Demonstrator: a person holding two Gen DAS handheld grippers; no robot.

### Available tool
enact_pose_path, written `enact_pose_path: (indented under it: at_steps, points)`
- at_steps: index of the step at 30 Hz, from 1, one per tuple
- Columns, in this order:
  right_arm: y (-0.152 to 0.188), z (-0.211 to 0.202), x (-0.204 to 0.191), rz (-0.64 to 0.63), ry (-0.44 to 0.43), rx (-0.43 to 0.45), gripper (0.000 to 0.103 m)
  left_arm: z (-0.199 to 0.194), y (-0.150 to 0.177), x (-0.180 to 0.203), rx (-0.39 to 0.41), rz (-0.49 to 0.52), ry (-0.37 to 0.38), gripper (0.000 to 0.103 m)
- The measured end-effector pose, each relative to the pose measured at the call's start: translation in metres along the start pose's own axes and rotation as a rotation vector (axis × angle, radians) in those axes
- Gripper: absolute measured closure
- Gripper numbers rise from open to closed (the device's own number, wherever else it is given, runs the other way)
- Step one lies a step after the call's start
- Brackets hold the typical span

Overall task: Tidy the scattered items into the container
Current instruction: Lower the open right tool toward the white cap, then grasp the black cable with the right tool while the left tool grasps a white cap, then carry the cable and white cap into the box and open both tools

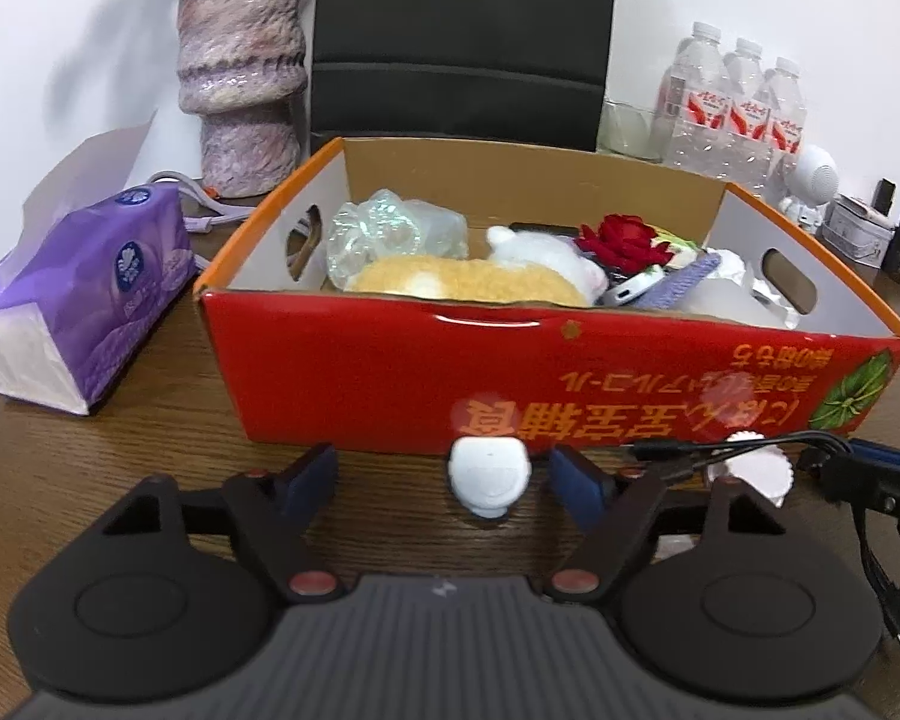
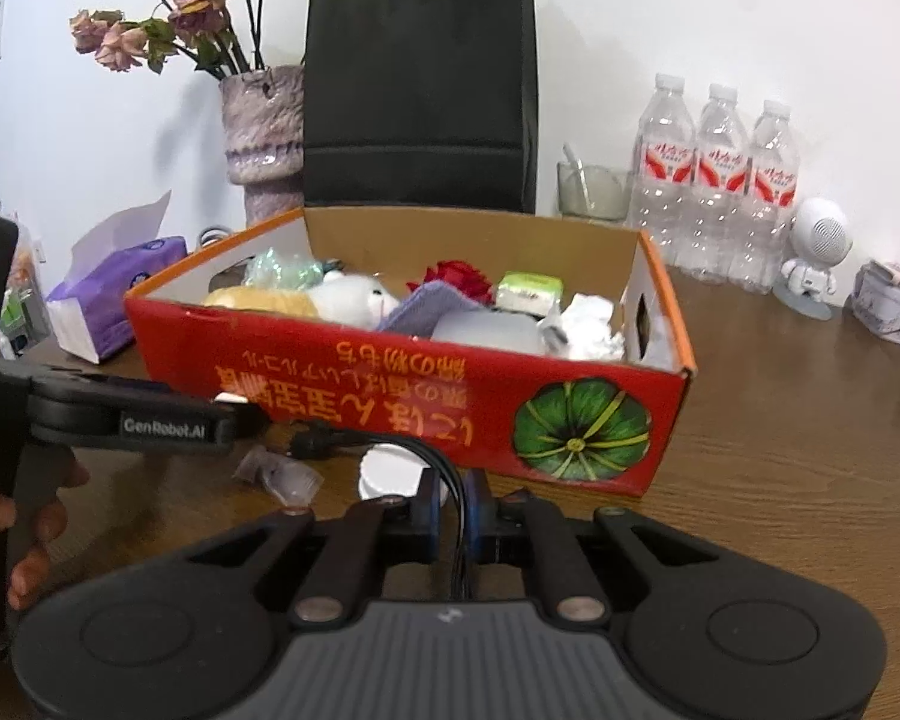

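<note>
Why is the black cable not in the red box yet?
It is out of the box: the right hand-held gripper is shut on the black cable, low in front of the red box on the table.

The red box (image 1: 390, 372) wall hid the lower parts of the plush toy (image 1: 480, 279). The white lid (image 2: 390, 471) sat partly behind the right fingers (image 2: 429, 504), and the black cable (image 1: 897, 612) ran off the frame.

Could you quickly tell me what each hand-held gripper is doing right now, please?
Left hand-held gripper: open around the small white object.
Right hand-held gripper: closed on the black cable.
</note>
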State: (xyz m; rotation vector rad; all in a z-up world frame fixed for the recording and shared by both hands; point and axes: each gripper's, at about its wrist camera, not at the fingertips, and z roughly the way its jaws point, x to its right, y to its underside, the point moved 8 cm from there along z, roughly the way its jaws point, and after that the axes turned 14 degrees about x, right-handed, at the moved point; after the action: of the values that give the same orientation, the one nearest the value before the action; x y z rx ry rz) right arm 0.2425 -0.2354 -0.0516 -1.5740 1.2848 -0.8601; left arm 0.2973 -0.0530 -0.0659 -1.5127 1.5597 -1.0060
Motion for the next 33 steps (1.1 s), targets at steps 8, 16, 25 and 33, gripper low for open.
enact_pose_path:
  at_steps: [8,16,25,33]
  points:
    - [-0.002,-0.005,0.000,-0.004,0.005,0.013,0.095,-0.012,0.004,-0.001,0.033,0.041,0.001,0.075]
    - [-0.007,-0.012,-0.003,-0.014,-0.007,0.037,0.095,-0.028,0.006,-0.013,0.034,-0.030,-0.005,0.075]
    - [-0.016,-0.027,-0.008,-0.039,-0.005,0.088,0.096,-0.059,0.003,-0.011,0.068,-0.084,0.024,0.075]
    - [-0.030,-0.052,-0.008,-0.026,0.010,0.162,0.096,-0.092,-0.018,-0.002,0.159,-0.072,0.054,0.075]
